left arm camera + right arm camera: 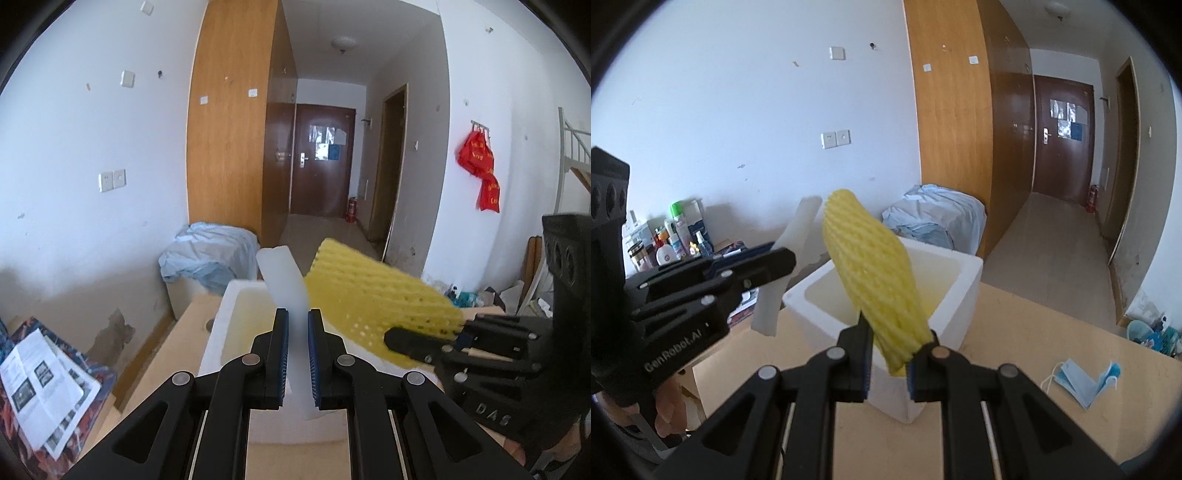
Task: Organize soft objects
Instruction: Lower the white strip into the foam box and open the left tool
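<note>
My left gripper [297,325] is shut on a white foam strip [286,284] that stands up between its fingers, above the near rim of a white foam box [221,332]. In the right wrist view the strip [792,254] hangs from the left gripper [775,262] left of the box [964,280]. My right gripper [890,350] is shut on a yellow foam net sleeve [875,280] held upright over the box. In the left wrist view the sleeve [376,295] juts from the right gripper [402,339] over the box.
The box sits on a light wooden table [1034,350]. A blue face mask [1082,380] lies on the table at the right. Bottles and clutter [672,236] stand at the far left. A covered bundle [934,218] sits behind the box. A printed paper [44,384] lies at the left.
</note>
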